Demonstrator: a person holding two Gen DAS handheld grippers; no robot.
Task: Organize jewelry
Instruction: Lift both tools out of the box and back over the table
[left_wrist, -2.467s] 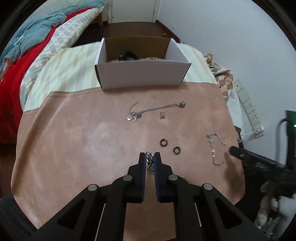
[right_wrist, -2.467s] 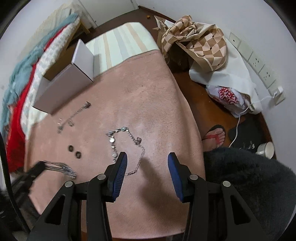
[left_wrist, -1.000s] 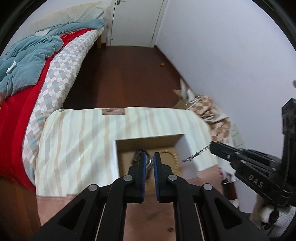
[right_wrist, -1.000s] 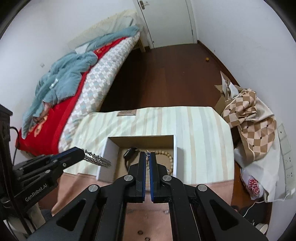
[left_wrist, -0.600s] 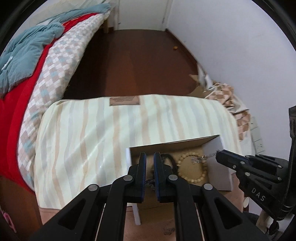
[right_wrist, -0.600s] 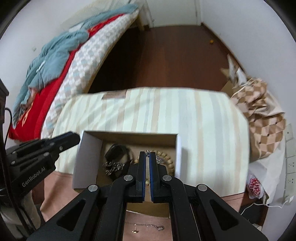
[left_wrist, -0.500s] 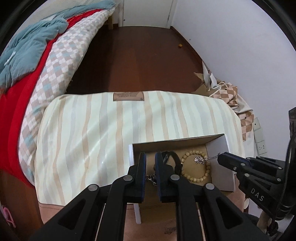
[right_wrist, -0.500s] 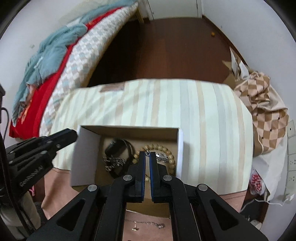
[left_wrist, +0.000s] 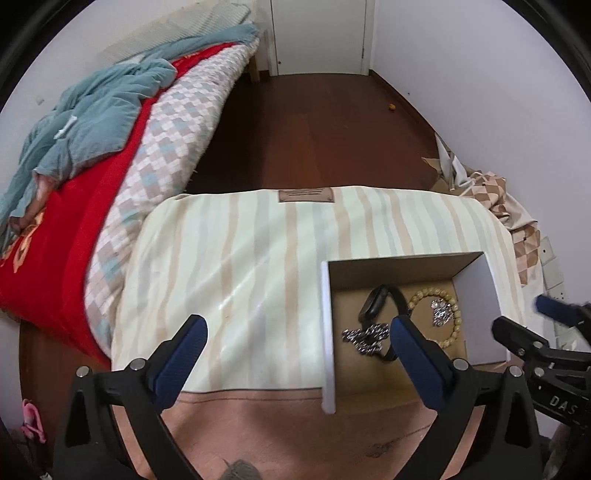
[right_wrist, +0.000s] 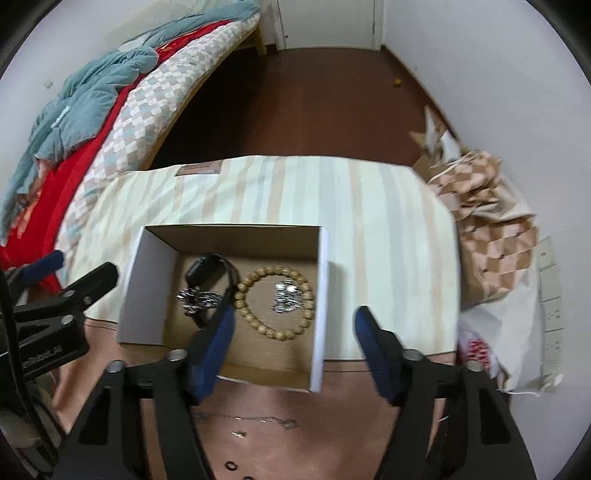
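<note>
Near part of the open white cardboard box (right_wrist: 135, 295) hidden behind the right gripper's (right_wrist: 291, 325) blue-padded fingers (right_wrist: 218, 343), along with the near end of the black watch strap (right_wrist: 226, 280) inside. In the left wrist view, near curve of that strap and part of the tan wooden bead bracelet (left_wrist: 456, 314) covered by the right-hand pad of the left gripper (left_wrist: 295, 336). Thin silver chain necklace (right_wrist: 251, 419) on the pink cloth (right_wrist: 295, 424) blurred, links not readable. Two small dark rings (right_wrist: 231, 466) cut near the bottom edge, too small to make out. Right side of the room smeared by motion blur in the right wrist view.
</note>
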